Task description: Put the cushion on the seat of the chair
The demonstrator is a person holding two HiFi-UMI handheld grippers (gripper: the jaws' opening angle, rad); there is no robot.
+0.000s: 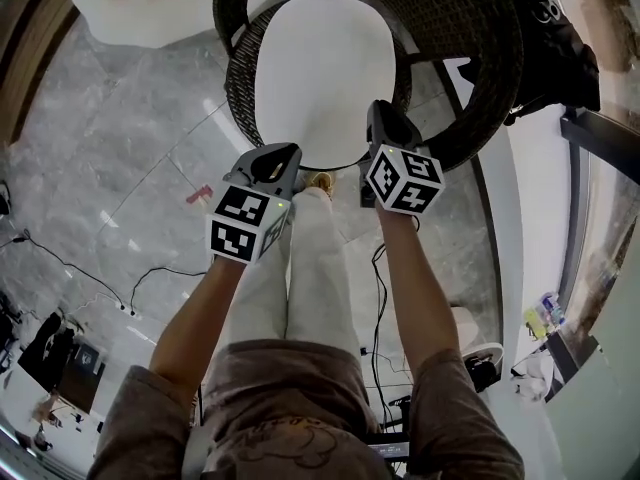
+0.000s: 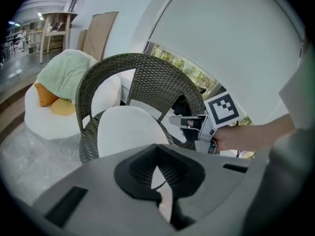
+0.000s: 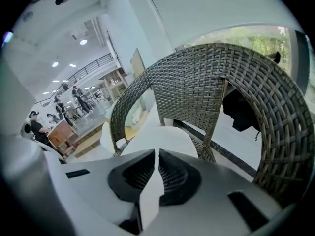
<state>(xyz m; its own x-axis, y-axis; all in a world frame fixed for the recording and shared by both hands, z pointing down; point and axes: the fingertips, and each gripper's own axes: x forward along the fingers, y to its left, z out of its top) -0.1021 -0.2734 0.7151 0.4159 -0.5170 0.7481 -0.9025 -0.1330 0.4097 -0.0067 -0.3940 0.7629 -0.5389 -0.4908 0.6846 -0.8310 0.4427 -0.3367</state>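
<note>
A white oval cushion [image 1: 325, 68] lies flat on the seat of the dark wicker chair [image 1: 460, 28]. My left gripper [image 1: 272, 158] hovers at the cushion's front left edge, over the wicker rim. My right gripper [image 1: 385, 116] hovers at the front right edge. In the left gripper view the cushion [image 2: 125, 132] rests inside the chair [image 2: 162, 87], and the right gripper [image 2: 174, 121] hangs above the right rim with its jaws together and nothing in them. Both the left gripper [image 2: 157, 156] and the right gripper [image 3: 156, 154] have their jaw tips together. The cushion [image 3: 162, 139] shows just beyond them.
A white lounge seat [image 1: 140, 8] with orange and green pillows stands at the far left. Cables [image 1: 150, 273] run over the grey marble floor. A black bag [image 1: 545, 38] sits behind the chair on the right. My legs [image 1: 300, 268] stand close to the chair's front.
</note>
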